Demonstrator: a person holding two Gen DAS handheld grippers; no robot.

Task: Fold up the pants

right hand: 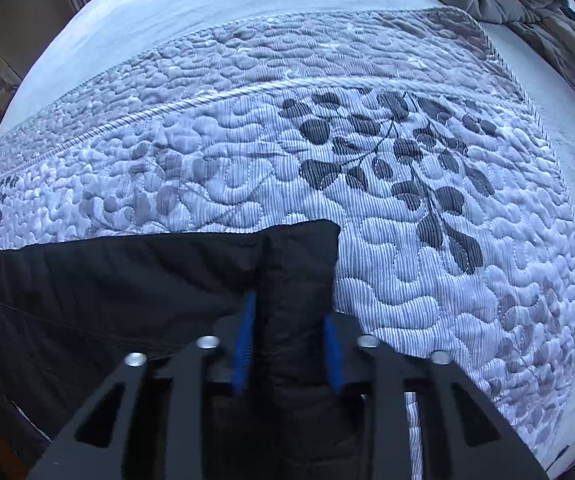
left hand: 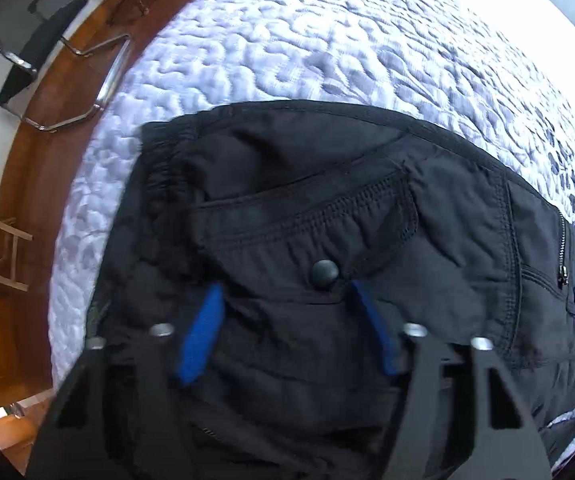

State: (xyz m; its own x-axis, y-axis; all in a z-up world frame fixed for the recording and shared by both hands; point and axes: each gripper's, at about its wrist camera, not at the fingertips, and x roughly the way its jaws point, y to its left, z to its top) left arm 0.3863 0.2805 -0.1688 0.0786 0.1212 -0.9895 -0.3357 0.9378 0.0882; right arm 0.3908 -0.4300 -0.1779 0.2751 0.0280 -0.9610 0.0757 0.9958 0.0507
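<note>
The soft, limp pants (left hand: pixel 327 240) on the bed (left hand: pixel 287 40) are best pinched at hem and waistband: cloth is gripped by the right gripper (right hand: pixel 289 344), merely straddled by the left gripper (left hand: pixel 287 328).

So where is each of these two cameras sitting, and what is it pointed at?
Left wrist view: rides the left gripper, looking down on the black pants, at the waistband and snap pocket; its blue pads straddle the fabric.
Right wrist view: rides the right gripper, aimed steeply down at a pant-leg end pinched between its pads, leaf-print quilt beyond.
Shared: the same pants on the same quilt.
</note>
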